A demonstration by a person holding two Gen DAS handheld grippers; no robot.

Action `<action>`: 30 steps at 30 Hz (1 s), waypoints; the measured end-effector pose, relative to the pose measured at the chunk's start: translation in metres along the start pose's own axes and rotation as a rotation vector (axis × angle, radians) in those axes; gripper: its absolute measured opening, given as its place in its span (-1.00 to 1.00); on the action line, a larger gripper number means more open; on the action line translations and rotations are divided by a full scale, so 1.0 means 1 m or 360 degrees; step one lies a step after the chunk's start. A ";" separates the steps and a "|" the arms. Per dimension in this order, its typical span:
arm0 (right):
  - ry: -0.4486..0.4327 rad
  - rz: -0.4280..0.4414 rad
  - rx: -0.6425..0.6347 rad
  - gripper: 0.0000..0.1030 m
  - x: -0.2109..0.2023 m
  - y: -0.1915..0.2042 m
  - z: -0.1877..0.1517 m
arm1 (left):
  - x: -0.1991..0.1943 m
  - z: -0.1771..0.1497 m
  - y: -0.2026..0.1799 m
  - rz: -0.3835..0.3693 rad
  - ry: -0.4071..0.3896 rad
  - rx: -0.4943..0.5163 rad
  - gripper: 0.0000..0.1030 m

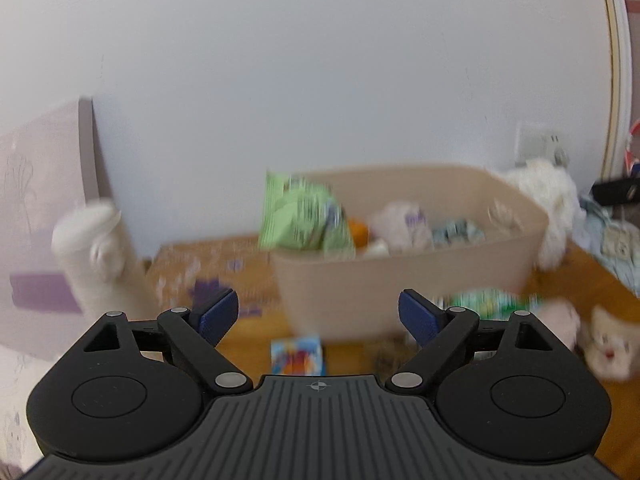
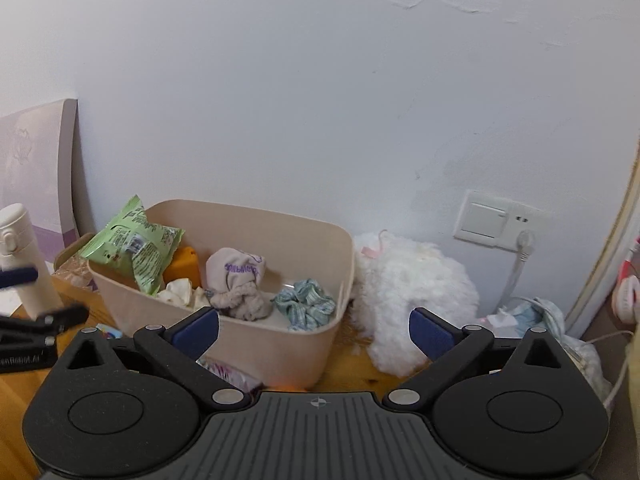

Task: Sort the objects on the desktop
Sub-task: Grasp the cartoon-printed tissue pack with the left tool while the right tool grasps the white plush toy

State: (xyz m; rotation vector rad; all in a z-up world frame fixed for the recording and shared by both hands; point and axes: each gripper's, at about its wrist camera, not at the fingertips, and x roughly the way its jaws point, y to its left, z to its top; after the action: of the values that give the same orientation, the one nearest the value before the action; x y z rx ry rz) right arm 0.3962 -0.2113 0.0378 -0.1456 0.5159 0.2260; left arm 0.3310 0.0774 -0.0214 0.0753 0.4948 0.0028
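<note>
Left tongs [image 1: 319, 316]: spread wide, empty, view blurred.
Right tongs [image 2: 314, 334]: wide, holding nothing.
Bin [image 2: 280, 354]: on the table, just ahead, part filled.
Risk: green packet [image 2: 136, 248] overhangs the rim; a nudge tips it out.

Printed matter legible in neither view. Purple lettering on the grey cloth pouch [image 2: 234, 270] inside the beige bin [image 2: 276, 344] is too small to read. Dark print covers the green snack packet [image 2: 134, 250], unreadable. White lettering on a black bar [image 2: 20, 360] at the left edge is blurred.
</note>
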 end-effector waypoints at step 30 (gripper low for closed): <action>0.0095 -0.0144 0.0102 1.00 -0.018 -0.041 -0.132 | 0.013 -0.070 0.006 0.0089 0.0258 -0.0057 0.73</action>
State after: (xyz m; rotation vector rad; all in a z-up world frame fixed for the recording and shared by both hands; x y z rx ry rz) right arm 0.3291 -0.2796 -0.0633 -0.1131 0.5742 0.1169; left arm 0.3093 0.0883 -0.0880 0.0539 0.6545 0.0727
